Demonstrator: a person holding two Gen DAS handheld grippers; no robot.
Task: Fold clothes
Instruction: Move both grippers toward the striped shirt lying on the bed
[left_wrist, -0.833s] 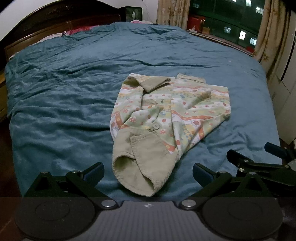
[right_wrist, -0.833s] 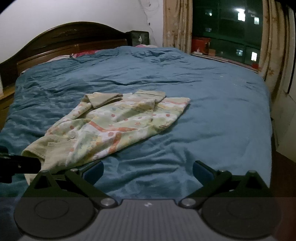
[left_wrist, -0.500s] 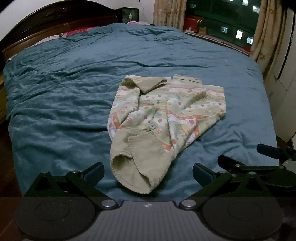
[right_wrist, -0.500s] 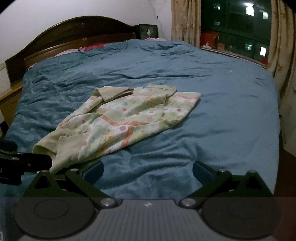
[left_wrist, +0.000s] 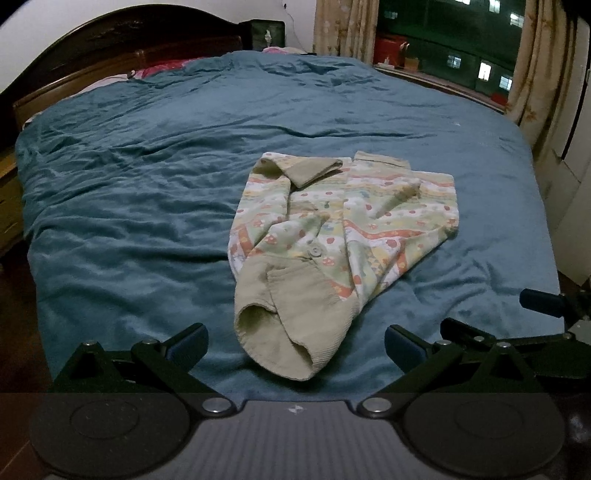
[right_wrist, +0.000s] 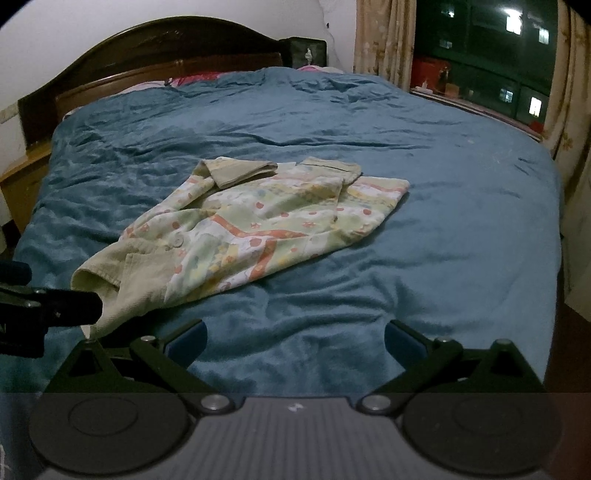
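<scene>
Both spread claws, left claw (left_wrist: 295, 341) and right claw (right_wrist: 293, 338), have backed off; the bunched jacket (left_wrist: 332, 236) at twelve o'clock could fold crooked.

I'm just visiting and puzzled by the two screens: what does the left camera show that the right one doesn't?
Only the left view shows the right gripper, low at right, and the shirt's open cuff head-on between its own jaws. Only the right view shows the left gripper at the left edge and a wooden nightstand. Both show the shirt lying on the blue bed, the headboard and the window.
</scene>
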